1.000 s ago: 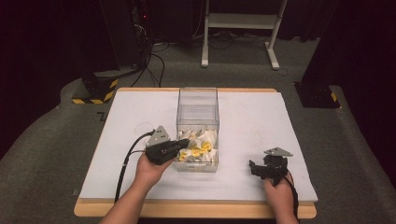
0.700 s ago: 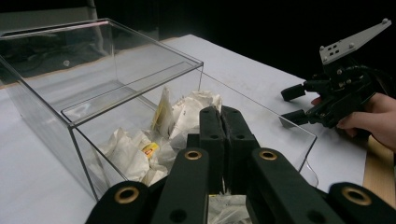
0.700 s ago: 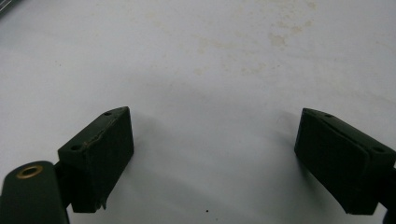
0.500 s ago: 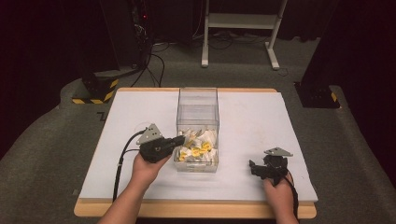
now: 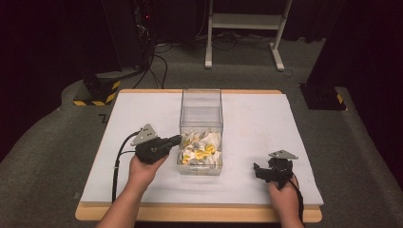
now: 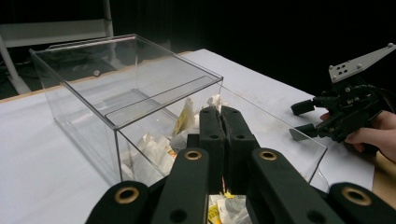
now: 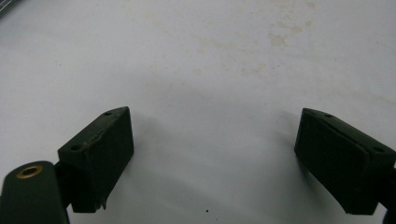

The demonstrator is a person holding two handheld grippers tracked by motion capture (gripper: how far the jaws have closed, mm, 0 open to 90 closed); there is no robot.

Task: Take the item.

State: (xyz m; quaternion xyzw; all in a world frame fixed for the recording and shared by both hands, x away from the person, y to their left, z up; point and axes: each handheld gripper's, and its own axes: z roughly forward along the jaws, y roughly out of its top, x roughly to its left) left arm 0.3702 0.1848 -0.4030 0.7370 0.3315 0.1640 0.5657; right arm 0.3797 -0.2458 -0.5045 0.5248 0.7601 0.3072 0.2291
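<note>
A clear plastic box (image 5: 201, 110) stands at the middle of the white table (image 5: 142, 114). Its near end holds several white and yellow packets (image 5: 199, 150). My left gripper (image 5: 177, 139) is held just left of the box's near end, its tips pointing at the wall. In the left gripper view my left gripper (image 6: 221, 113) has its jaws pressed together with nothing between them, in front of the box (image 6: 88, 112) and the packets (image 6: 152, 148). My right gripper (image 5: 257, 171) rests at the near right, open. In the right gripper view my right gripper (image 7: 212, 140) has its jaws wide apart over bare table.
The table's wooden front edge (image 5: 199, 213) runs under both forearms. The far half of the box holds nothing. A white stand (image 5: 244, 28) and cables lie on the grey floor beyond the table. The other gripper (image 6: 303, 119) appears at the right of the left gripper view.
My left gripper has drawn back a little to the left, away from the box's near end. The right gripper has stayed where it was.
</note>
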